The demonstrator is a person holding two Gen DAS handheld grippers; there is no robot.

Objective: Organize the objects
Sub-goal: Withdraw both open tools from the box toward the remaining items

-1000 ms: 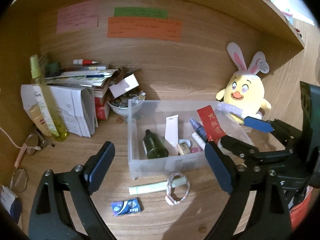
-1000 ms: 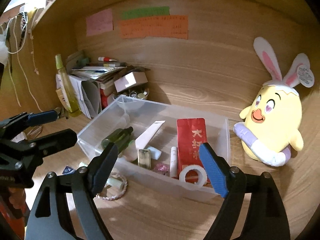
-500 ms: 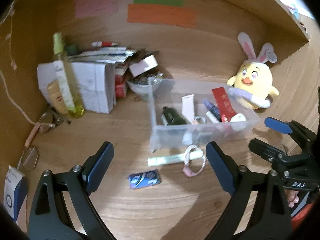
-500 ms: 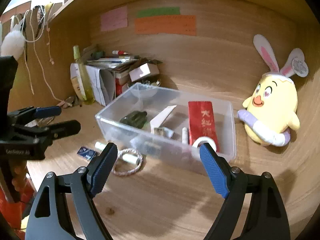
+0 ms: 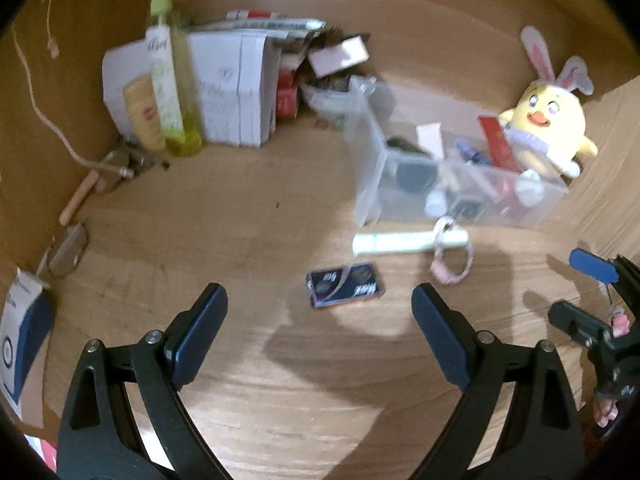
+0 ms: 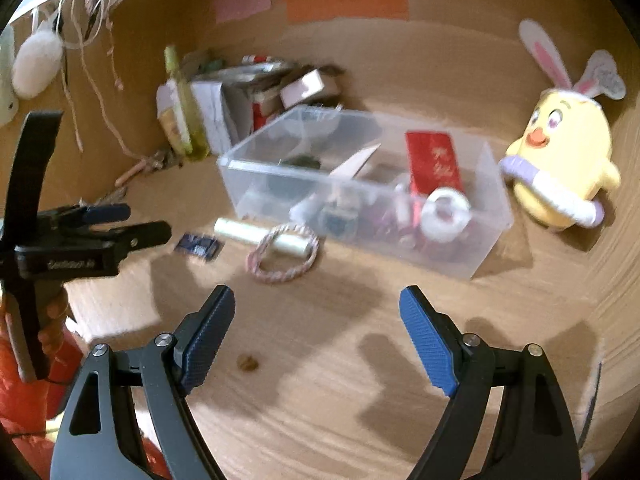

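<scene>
On the wooden surface [image 5: 240, 208], a clear box [image 6: 472, 248] sat near a yellow chick toy [image 6: 560, 160]. Just in front of the box lay a pale tube [image 5: 392, 242], a rope ring [image 6: 280, 264] and a small blue packet [image 5: 346, 290]. Left gripper [image 5: 320, 312] and right gripper [image 6: 316, 312] hung wide open, holding nothing.

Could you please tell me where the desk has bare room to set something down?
Bare wood lies between the yellow bottle and clear bin, and in front of both grippers. Crowded: the paper stack and bin front.
</scene>
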